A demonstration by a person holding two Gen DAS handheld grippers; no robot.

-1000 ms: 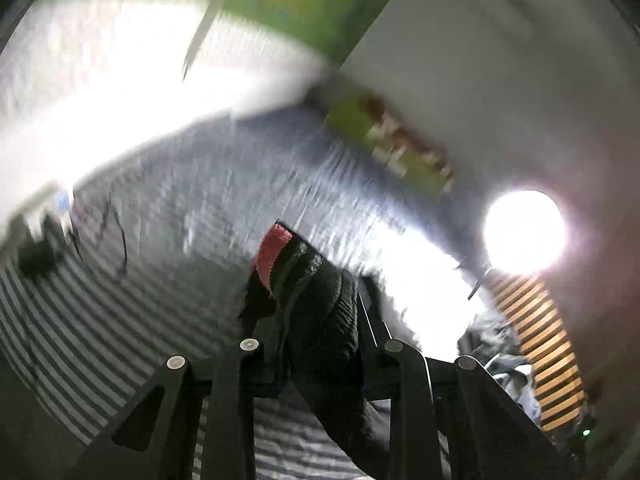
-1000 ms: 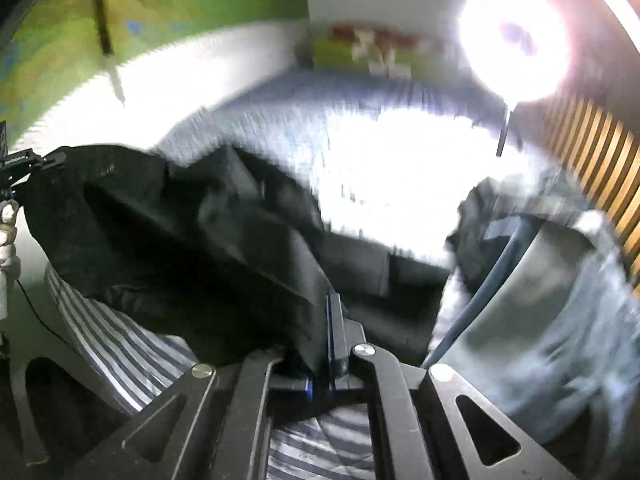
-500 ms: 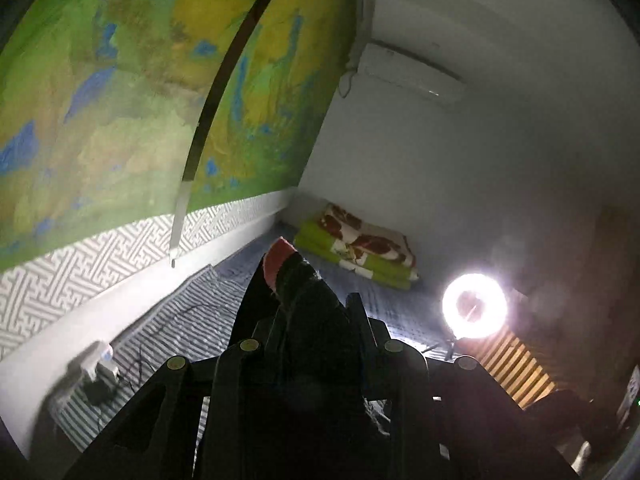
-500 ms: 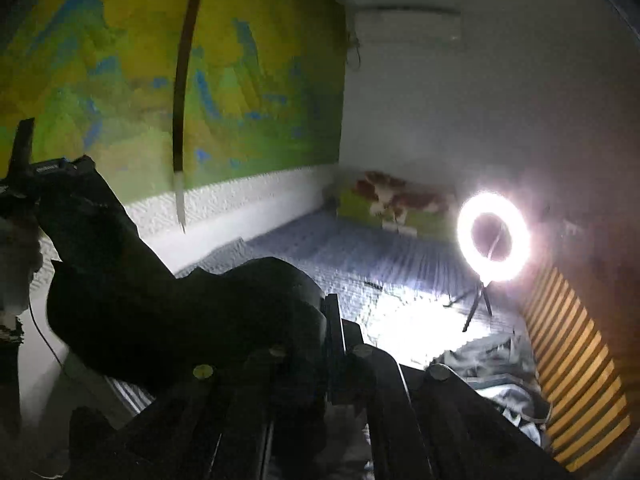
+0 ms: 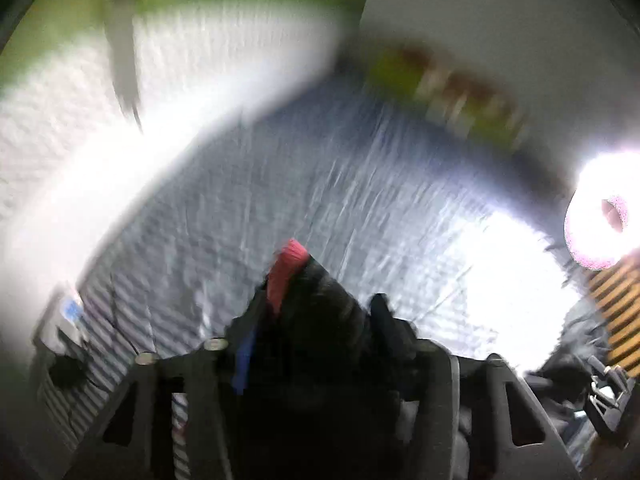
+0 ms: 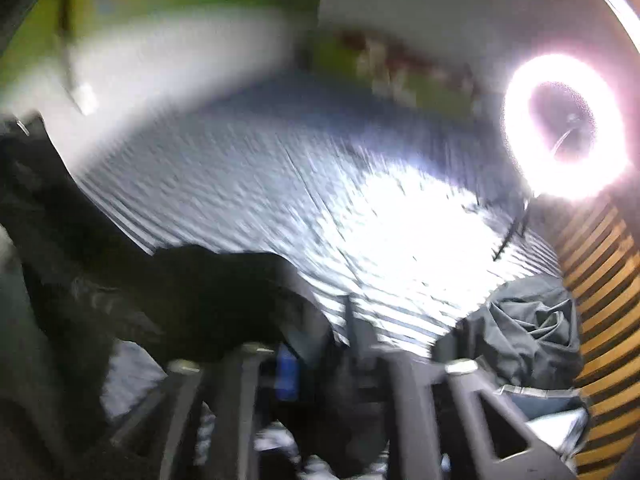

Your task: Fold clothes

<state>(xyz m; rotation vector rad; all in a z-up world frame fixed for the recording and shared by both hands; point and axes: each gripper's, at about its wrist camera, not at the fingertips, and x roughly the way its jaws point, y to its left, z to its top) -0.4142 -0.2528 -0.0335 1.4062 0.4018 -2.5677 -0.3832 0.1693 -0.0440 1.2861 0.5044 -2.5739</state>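
A black garment (image 5: 324, 360) with a red trim (image 5: 286, 272) sits bunched between the fingers of my left gripper (image 5: 316, 320), above the striped bed sheet (image 5: 320, 200). The jaws are opening and stand wider than the bundle. In the right wrist view the same black garment (image 6: 200, 288) hangs to the left, draped over the left finger (image 6: 288, 360). My right gripper (image 6: 324, 344) is opening too; a dark fold lies in its gap, and blur hides any contact. Both views are motion-blurred.
A bright ring light (image 6: 564, 128) stands on the right by wooden slats (image 6: 600, 280). A heap of dark grey clothes (image 6: 528, 332) lies at the bed's right side. A green and red folded blanket (image 5: 452, 96) lies at the far end. A white wall (image 5: 120, 140) borders the left.
Half a second ago both views pointed up at the wall; now they tilt down onto the bed. Both pairs of jaws have spread wider around the black garment.
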